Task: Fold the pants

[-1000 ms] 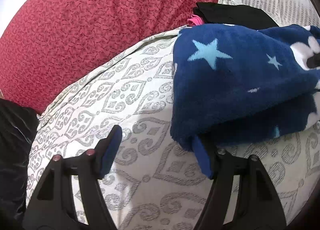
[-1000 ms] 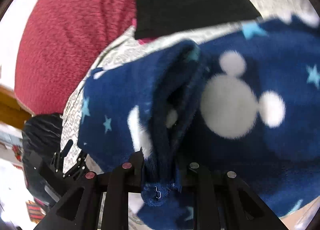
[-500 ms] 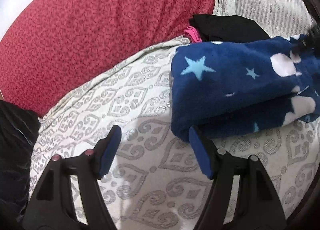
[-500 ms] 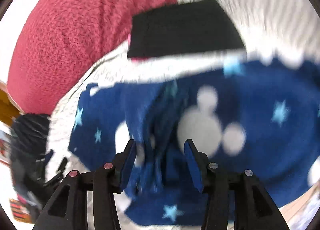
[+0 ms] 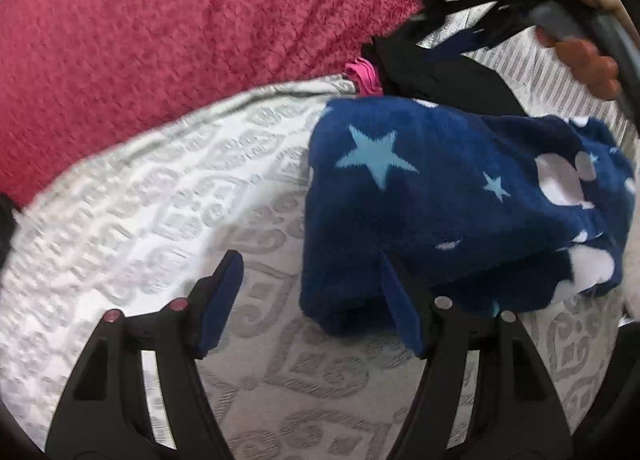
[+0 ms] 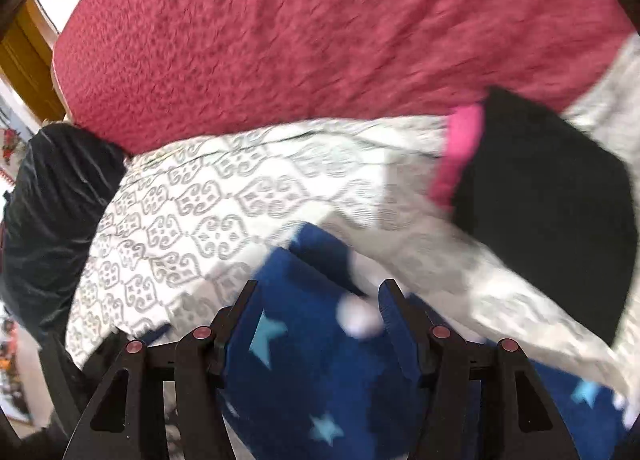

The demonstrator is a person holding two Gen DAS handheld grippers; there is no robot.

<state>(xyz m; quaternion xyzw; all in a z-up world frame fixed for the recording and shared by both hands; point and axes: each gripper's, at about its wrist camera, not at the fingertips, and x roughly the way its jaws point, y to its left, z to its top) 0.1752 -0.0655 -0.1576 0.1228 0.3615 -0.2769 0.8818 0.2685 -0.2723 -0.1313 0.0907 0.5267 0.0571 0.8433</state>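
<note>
Released by the right claw [image 6: 316, 300], pants [image 5: 440, 200] lie folded.

Bed [image 5: 160, 196] with grey-patterned white cover. Lying on it: folded blue starred pants [image 5: 448, 196], black folded garment [image 6: 552, 204] with pink cloth [image 6: 456, 156] beside it, red blanket [image 5: 180, 28] along far side, striped pillow [image 5: 560, 72] near black garment.
</note>
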